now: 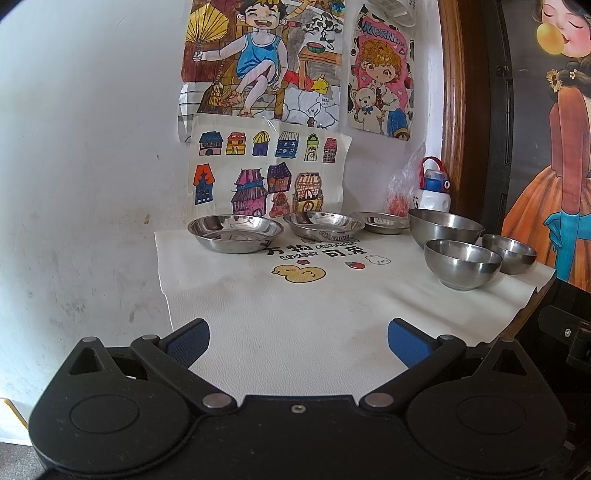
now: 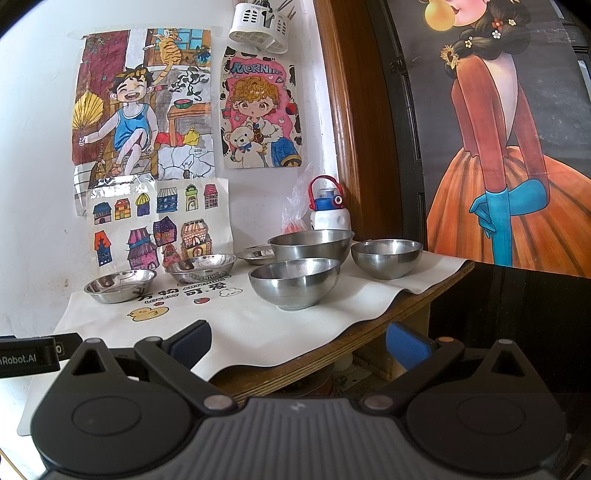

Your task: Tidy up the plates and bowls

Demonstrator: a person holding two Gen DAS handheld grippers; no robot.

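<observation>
The far plate (image 2: 255,254) sits half hidden behind the big bowl (image 2: 310,245) (at its nine o'clock). The utensil caddy (image 1: 391,9) is cut off at twelve o'clock.

So on the white mat (image 1: 295,314) I count three shallow steel plates (image 1: 235,232) lined up along its far edge and three steel bowls (image 1: 461,263) at its right end, plus one water bottle (image 1: 436,184) behind them.

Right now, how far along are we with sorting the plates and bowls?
Nothing looks done yet. The three shallow plates sit apart along the wall, unstacked. The three bowls stand separately on the white mat, none nested. Nothing is in hand: the left hand-held gripper and right hand-held gripper both hang open and empty short of the dishes. All stacking and nesting remains.
</observation>
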